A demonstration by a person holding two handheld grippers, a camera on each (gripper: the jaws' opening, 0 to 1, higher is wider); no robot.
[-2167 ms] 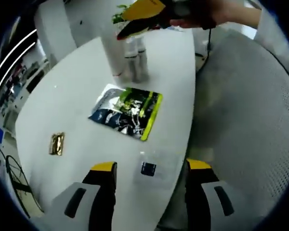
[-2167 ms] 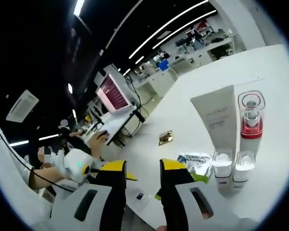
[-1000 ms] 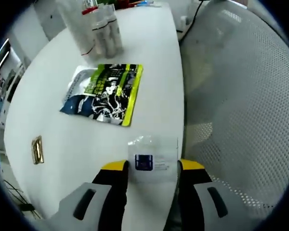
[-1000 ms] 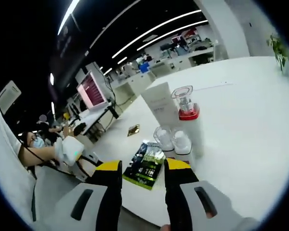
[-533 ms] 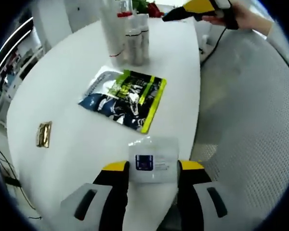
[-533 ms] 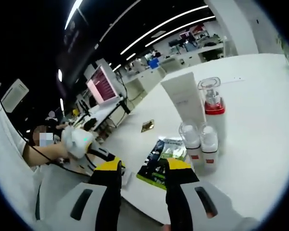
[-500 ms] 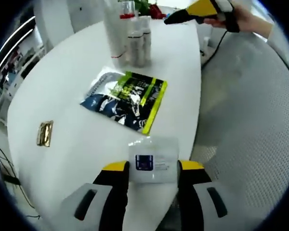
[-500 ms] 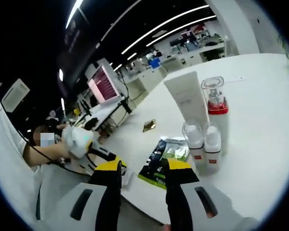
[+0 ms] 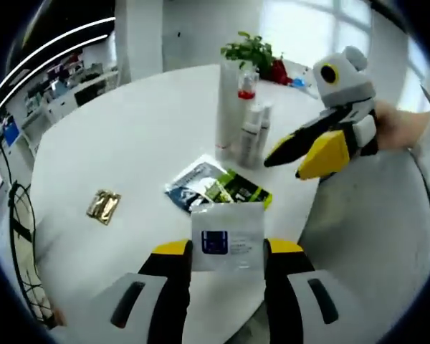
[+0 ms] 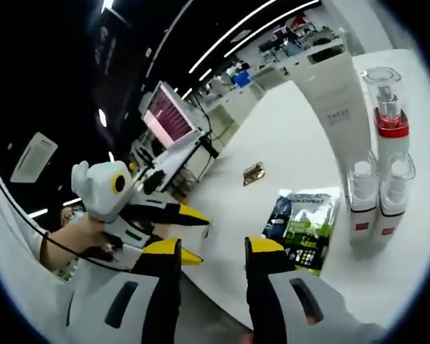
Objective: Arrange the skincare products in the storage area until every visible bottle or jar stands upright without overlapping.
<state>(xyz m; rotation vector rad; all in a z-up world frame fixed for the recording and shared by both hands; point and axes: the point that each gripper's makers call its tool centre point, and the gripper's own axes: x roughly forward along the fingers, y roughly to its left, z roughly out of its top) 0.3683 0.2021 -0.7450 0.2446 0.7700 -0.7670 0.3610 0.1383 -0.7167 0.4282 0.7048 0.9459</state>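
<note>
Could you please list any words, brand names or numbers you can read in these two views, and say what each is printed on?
"L'OREAL": white top band of the green and black sachet, roughly legible; its second line is blurred.
White tube: grey lettering, too small to read.
Clear sachet between the left gripper's fingers: a dark blue label, too blurred to read.
Two small bottles: red labels, unreadable.
Gold packet: no legible text.

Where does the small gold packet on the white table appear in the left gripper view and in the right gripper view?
Left gripper view: the gold packet lies at the left of the picture, left of the green and black sachet.
Right gripper view: the gold packet lies near the middle, up and left of the green and black sachet.
Shared landmark: the bottle with the red collar.
</note>
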